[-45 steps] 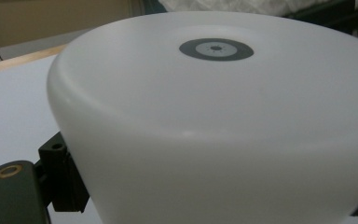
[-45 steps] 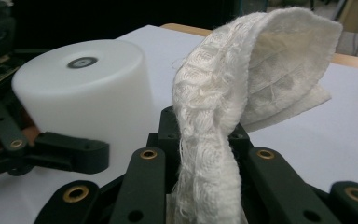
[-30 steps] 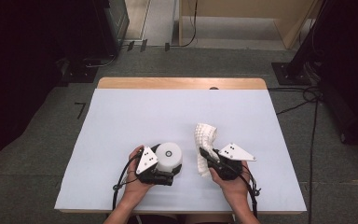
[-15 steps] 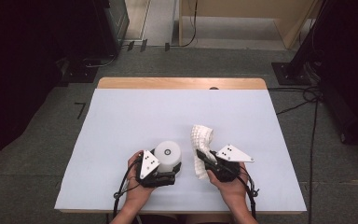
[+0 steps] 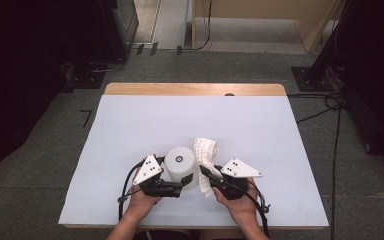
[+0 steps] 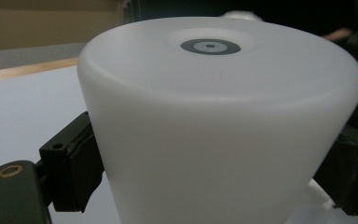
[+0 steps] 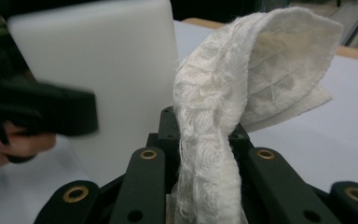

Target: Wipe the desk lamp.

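Note:
An upturned frosted white cup (image 5: 179, 164) with a grey ring on its base stands near the table's front edge. My left gripper (image 5: 179, 184) is shut on the cup (image 6: 214, 116) low down, and one black pad (image 6: 81, 163) presses its side. My right gripper (image 5: 206, 176) is shut on a white waffle-weave cloth (image 5: 206, 150). The cloth (image 7: 242, 93) rises folded from between the jaws of the right gripper (image 7: 203, 140), close beside the cup (image 7: 107, 70). Whether cloth and cup touch I cannot tell.
A pale sheet (image 5: 130, 125) covers the table, with a strip of wood (image 5: 195, 89) showing along the far edge. Cables (image 5: 330, 110) run over the floor at the right. Dark equipment (image 5: 95, 55) stands at the back left.
My right gripper has carried the cloth to the left, up beside the cup. The cup and my left gripper have stayed where they were.

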{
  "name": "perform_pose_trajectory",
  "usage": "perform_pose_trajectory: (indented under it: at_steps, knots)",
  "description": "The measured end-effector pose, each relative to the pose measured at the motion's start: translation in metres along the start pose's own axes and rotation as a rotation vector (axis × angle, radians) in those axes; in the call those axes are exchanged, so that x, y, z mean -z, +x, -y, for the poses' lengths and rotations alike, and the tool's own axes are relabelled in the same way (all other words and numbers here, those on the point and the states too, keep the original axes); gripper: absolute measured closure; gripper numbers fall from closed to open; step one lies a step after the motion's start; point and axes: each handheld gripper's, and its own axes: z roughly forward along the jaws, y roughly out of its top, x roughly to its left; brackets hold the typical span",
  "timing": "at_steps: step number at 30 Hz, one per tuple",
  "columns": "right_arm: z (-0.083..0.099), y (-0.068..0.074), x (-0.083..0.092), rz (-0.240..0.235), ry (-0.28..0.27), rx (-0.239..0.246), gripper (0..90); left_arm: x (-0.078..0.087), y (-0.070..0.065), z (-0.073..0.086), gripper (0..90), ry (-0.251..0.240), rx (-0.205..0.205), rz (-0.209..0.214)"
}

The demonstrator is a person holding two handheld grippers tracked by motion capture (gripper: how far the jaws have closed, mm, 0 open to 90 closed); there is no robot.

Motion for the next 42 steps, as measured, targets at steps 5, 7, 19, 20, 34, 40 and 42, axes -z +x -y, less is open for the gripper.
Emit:
perform_pose_trajectory:
  at_steps: [5,7,19,20,34,40,42]
  knots:
    - [-0.013,0.005,0.014,-0.010,-0.065,0.011,75.7,-0.003,0.001,-0.001,8.9,0.006,0.000,-0.010]
    - [-0.013,0.006,0.015,-0.010,-0.064,0.023,75.7,-0.003,0.002,-0.002,8.9,0.008,0.003,-0.016]
    - [0.001,0.002,0.000,0.015,0.012,-0.004,75.7,-0.010,0.005,0.004,8.9,0.035,-0.023,-0.035]
    - [-0.003,0.004,0.003,0.018,0.001,0.010,75.7,-0.011,0.005,0.005,8.9,0.038,-0.027,-0.034]
    - [0.010,-0.008,-0.004,0.039,0.044,-0.001,75.6,-0.015,0.007,0.005,8.9,0.028,-0.088,-0.043]
    - [0.011,-0.019,0.000,0.068,0.033,-0.035,75.7,-0.022,0.009,0.016,8.8,0.073,-0.140,-0.072]
    - [0.012,-0.020,0.000,0.073,0.037,-0.040,75.6,-0.023,0.010,0.018,8.8,0.075,-0.143,-0.075]
